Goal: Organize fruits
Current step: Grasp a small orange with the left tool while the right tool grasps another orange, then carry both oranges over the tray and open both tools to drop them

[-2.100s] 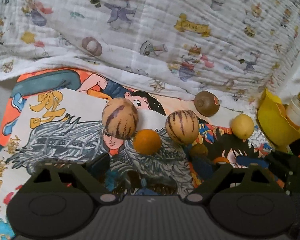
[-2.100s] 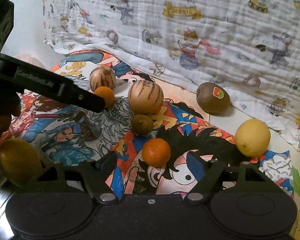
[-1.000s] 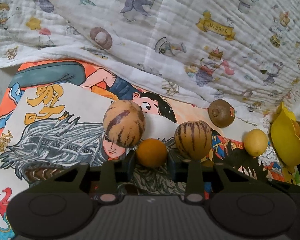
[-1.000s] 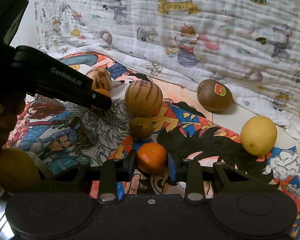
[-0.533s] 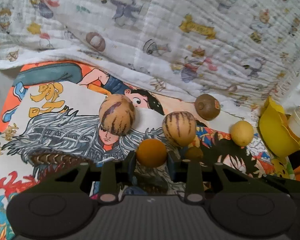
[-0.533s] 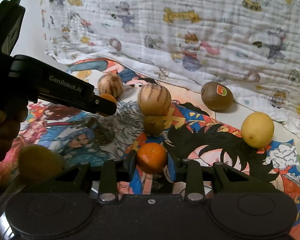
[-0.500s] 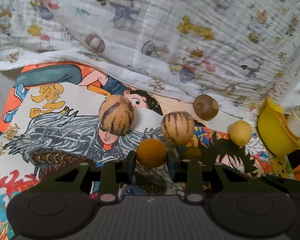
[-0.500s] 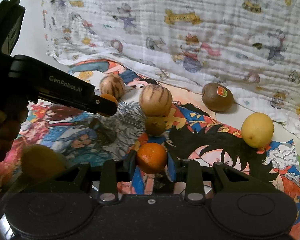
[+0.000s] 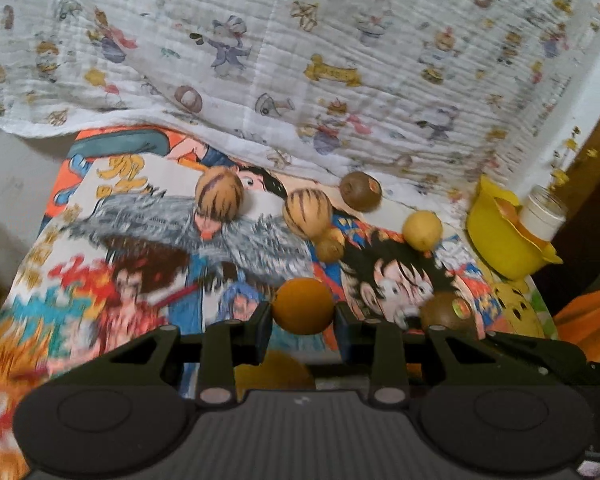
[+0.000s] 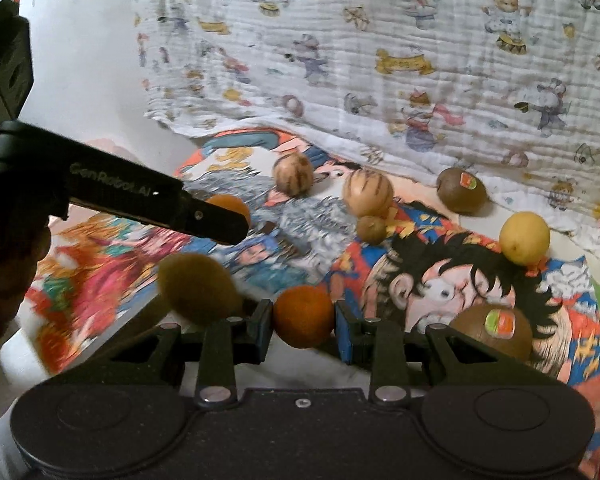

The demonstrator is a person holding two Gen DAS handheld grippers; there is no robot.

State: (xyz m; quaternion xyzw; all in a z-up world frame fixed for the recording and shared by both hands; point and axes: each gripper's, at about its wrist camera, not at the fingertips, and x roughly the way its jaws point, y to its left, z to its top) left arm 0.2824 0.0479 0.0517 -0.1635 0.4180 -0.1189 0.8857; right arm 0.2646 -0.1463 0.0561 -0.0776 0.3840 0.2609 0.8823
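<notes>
Orange fruit in both hands, as I read my feeds. My left hand-held gripper is clamped on an orange, one finger pressed to each side. My right hand-held gripper pinches a tangerine the same way.

Items on the comic-print cloth:
- Two striped melons, the second to the right of the first, apart from it.
- One small brownish-green fruit, touching the lower edge of the second melon.
- One kiwi at the far edge, with a red sticker, close to the hem of the white printed quilt.
- One lemon, to the right of the melons.
- A second kiwi, stickered, near me, just right of my left gripper's right finger; in the right view it lies just beyond my right gripper's right finger.

To the far right: a yellow bowl with a white jar against it.

Obstructions, right view: my left gripper's black body crosses the left half of the picture, its finger tip covering part of the orange. A blurred yellow-brown fruit hangs close to the lens, beside my right gripper's left finger; I cannot tell what supports it. In the left view, a blurred orange-yellow shape shows below the held orange, behind the gripper frame; I cannot identify it.
</notes>
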